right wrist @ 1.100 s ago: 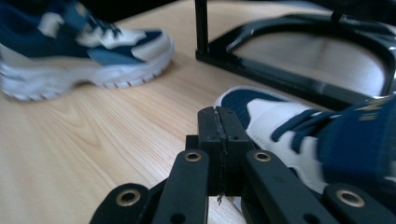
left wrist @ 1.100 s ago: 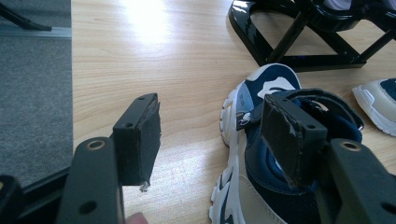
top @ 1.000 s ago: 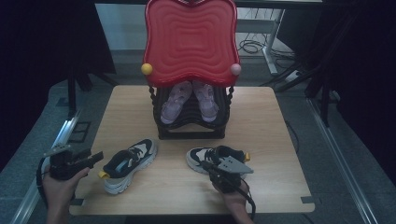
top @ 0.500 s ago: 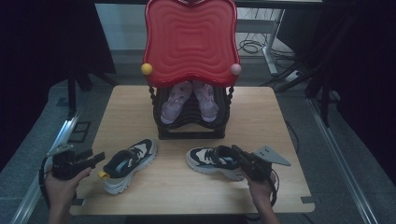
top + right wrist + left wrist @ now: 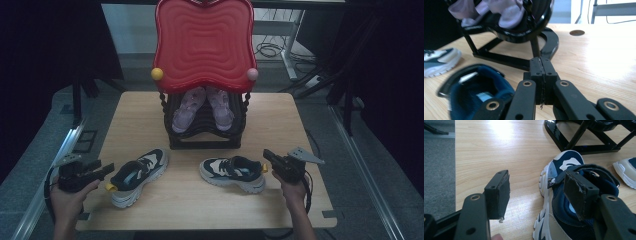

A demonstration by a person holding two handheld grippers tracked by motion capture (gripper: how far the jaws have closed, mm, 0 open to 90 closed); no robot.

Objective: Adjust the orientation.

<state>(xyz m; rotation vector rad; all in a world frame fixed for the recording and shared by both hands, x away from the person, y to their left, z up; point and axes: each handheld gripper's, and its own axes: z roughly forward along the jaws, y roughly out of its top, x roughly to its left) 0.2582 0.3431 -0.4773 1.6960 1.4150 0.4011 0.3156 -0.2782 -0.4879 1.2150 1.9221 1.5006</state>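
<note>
Two navy, white and beige sneakers lie on the light wooden table (image 5: 150, 107), near its front edge, well apart from each other. The left sneaker (image 5: 138, 175) points its toe up and to the right, with a small yellow tab at its heel; in the left gripper view the same shoe (image 5: 564, 202) sits just ahead of the jaws, strap across its navy opening. The left tool (image 5: 95, 171) hovers at the table's near left edge, held in the person's left hand (image 5: 67, 192), jaws spread wide with nothing between them, the right pad in front of the shoe's collar.

Over on the right, the right sneaker (image 5: 233, 173) lies sideways, toe to the left. The right tool (image 5: 267, 156) is just beside its heel, gripped by the right hand (image 5: 292, 187), jaws pressed flat together and pinching nothing; in the right gripper view the shoe's dark blue opening (image 5: 474, 92) lies low at the left, blurred, beside the closed pads.

Farther back at the centre of the table stands a black wire-frame rack (image 5: 205, 135) holding a pair of pale lilac shoes (image 5: 202, 107), under a glossy red wavy-edged panel (image 5: 204, 45) with a yellow knob and a pink knob at its lower corners
</note>
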